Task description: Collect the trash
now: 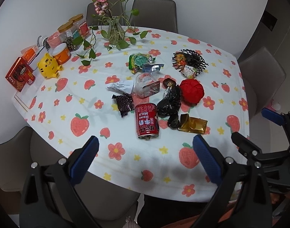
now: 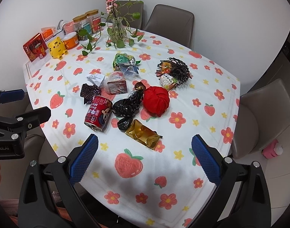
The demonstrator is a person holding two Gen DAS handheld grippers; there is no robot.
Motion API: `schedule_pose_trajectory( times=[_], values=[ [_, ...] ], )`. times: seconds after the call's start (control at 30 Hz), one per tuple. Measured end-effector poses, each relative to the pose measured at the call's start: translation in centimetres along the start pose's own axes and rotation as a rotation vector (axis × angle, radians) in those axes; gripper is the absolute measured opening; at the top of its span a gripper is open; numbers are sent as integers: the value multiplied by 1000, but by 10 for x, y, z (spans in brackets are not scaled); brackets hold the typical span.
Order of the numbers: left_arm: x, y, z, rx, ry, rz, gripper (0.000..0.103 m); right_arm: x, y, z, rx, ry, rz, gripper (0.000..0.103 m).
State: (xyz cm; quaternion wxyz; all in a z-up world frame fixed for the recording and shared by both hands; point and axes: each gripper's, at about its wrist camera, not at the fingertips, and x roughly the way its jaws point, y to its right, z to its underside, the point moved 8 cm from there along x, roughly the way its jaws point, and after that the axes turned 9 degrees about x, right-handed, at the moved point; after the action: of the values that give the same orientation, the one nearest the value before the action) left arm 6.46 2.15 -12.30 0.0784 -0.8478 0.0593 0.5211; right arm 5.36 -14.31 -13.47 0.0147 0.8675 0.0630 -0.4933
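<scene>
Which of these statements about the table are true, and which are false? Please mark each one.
1. The red can lies on its side. True.
2. The left tongs hold the gold wrapper. False: both the left and the right tongs are open and empty, and the wrapper lies on the tablecloth.
3. The vase with the plant stands upright at the far side. True.
4. The red ball lies apart from the black bag. False: they touch.
5. The yellow toy stands among the trash in the middle. False: it stands at the far left, beside the jars.
</scene>
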Motion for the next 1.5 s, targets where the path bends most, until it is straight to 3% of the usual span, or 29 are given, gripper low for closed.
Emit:
schedule_pose_trajectory(
  times=[1.5],
  values=[
    [11, 1, -12, 10, -24, 18, 99, 6, 1, -4, -19, -8, 18, 93]
  ],
)
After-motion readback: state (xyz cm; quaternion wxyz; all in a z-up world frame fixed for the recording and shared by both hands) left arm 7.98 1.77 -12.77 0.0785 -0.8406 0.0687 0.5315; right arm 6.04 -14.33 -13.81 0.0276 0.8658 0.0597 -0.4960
